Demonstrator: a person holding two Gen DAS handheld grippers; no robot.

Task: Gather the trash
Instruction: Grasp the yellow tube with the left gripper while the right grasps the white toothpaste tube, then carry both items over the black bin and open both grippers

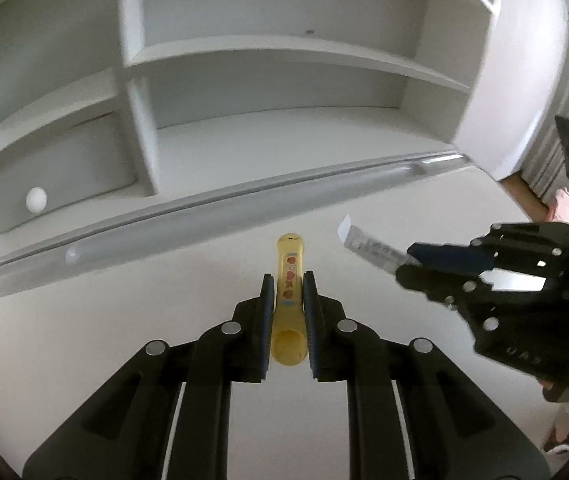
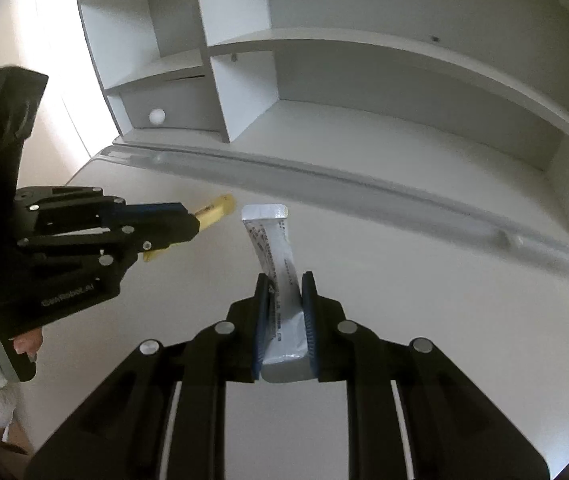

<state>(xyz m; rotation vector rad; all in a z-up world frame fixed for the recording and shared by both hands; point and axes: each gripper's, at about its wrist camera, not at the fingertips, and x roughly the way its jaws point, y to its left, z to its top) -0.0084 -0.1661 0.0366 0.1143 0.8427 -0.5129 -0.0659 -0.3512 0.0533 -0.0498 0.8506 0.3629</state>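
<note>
Shelf unit (image 1: pixel 276 92) behind desk (image 1: pixel 124 320), tube (image 1: pixel 289 280) left of sachet (image 1: pixel 368 248)

- "GenRobot.ai": white lettering on black body of left gripper (image 2: pixel 200 227), seen in right wrist view, lower left; first letters partly blurred.
- "UAB"-like embossed letters: on black body of right gripper (image 1: pixel 402 265), left wrist view; reading uncertain.
- Silver sachet (image 2: pixel 280 280): rows of small black print along its length; too small and blurred to read in either view.
- Yellow tube (image 1: pixel 289 292): label strip w/ red and orange round figures, no legible words; small dark mark at far end, unreadable.
- Shelf unit (image 1: pixel 268 56): grey star shape at top, a sign only, no text.
</note>
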